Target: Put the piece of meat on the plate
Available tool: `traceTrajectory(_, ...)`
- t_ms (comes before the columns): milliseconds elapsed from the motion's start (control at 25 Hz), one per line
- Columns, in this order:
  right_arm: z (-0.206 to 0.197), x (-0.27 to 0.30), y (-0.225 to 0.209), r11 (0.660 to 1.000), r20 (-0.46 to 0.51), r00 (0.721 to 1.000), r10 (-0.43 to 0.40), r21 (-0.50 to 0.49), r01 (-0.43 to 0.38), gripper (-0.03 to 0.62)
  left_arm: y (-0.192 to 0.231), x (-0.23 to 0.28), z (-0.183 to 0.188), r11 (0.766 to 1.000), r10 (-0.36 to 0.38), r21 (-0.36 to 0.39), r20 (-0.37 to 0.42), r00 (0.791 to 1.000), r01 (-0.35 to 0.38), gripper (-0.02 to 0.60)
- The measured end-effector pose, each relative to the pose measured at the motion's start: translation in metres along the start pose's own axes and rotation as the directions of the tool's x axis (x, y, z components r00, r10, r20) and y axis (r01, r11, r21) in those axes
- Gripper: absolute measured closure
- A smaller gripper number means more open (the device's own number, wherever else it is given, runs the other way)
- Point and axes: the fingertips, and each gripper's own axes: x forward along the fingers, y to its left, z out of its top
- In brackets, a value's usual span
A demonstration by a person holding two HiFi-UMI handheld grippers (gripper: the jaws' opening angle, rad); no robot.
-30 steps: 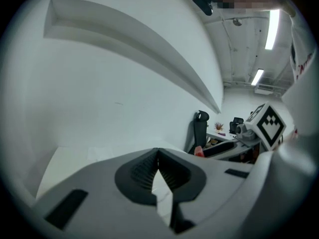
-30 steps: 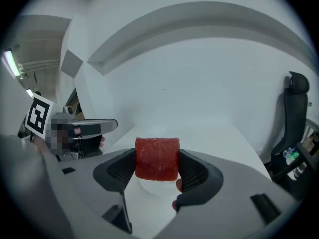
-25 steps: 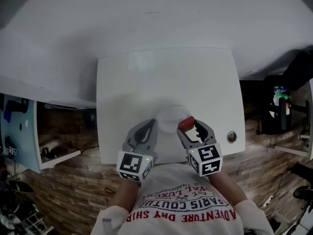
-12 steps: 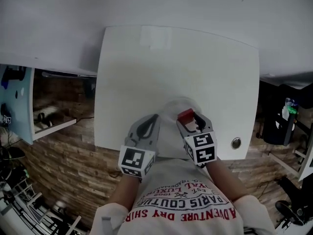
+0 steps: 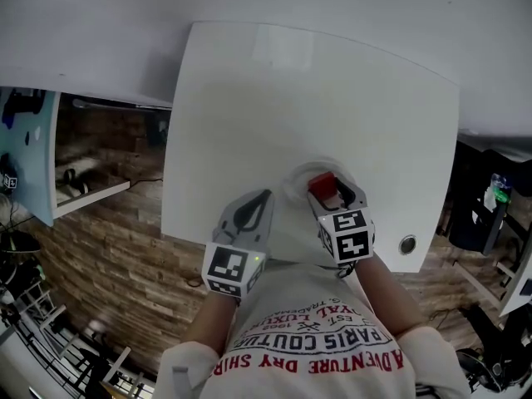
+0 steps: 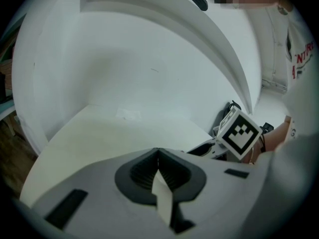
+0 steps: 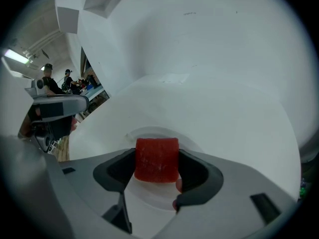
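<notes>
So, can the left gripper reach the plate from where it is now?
Probably yes. The left gripper, shut and empty, sits just left of the plate with only bare table between, though the right gripper holds the meat over it.

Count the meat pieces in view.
1. The piece of meat is clamped in the right gripper, above the plate. No others are visible, and none seems hidden.

Plate (image 7: 149, 190) mostly hidden behind piece of meat (image 7: 156, 158) and right gripper (image 7: 157, 167); background people (image 7: 67, 78) too small.
</notes>
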Motion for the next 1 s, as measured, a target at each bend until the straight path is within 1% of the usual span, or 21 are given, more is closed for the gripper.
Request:
traceTrajectory(120,0.0,0.005,0.001,1.0,-0.009,1.0,-0.001,-0.019,0.001,0.321,0.001,0.004,-0.003,1.0,-0.002,0.003,-0.011,1.0,0.002,0.575)
traceTrajectory(320,-0.002,0.007,0.0,1.0,-0.004,1.0,0.009,-0.015,-0.009,0.319,-0.003,0.009,-0.002,1.0,-0.012,0.011,-0.016,1.0,0.012,0.575)
traceTrajectory(480,-0.003,0.01,0.004,0.999,-0.029,1.0,0.011,-0.047,-0.012,0.318,0.002,0.006,-0.002,1.0,-0.013,0.018,-0.02,1.0,0.014,0.575)
traceTrajectory(560,-0.003,0.009,0.005,0.999,-0.028,0.999,0.02,-0.044,-0.021,0.318,0.003,0.004,0.0,1.0,-0.014,0.022,-0.016,1.0,0.015,0.575)
traceTrajectory(680,0.003,-0.001,0.002,0.999,0.009,0.999,0.039,0.002,-0.039,0.318,0.001,0.002,0.005,0.999,-0.026,0.034,-0.012,1.0,0.027,0.575)
traceTrajectory(800,0.014,-0.018,-0.002,0.999,0.068,0.997,0.03,0.023,-0.032,0.319,-0.003,0.001,0.013,0.997,-0.048,0.053,-0.003,0.999,0.048,0.575)
traceTrajectory(840,0.018,-0.026,-0.004,1.0,0.093,0.996,0.015,0.021,-0.017,0.351,-0.006,0.0,0.016,0.997,-0.056,0.06,0.001,0.998,0.056,0.575)
traceTrajectory(880,0.022,-0.033,-0.007,1.0,0.121,0.993,-0.008,0.019,0.006,0.412,-0.008,-0.001,0.019,0.996,-0.065,0.065,0.006,0.998,0.065,0.575)
traceTrajectory(920,0.026,-0.041,-0.009,0.999,0.147,0.989,-0.034,0.019,0.032,0.454,-0.01,-0.001,0.022,0.995,-0.076,0.069,0.012,0.997,0.075,0.575)
traceTrajectory(960,0.03,-0.049,-0.01,0.998,0.173,0.983,-0.058,0.021,0.055,0.488,-0.012,-0.002,0.024,0.994,-0.088,0.07,0.018,0.996,0.086,0.575)
traceTrajectory(1000,0.034,-0.057,-0.01,0.997,0.199,0.977,-0.077,0.029,0.072,0.508,-0.014,-0.004,0.027,0.993,-0.099,0.071,0.024,0.995,0.097,0.575)
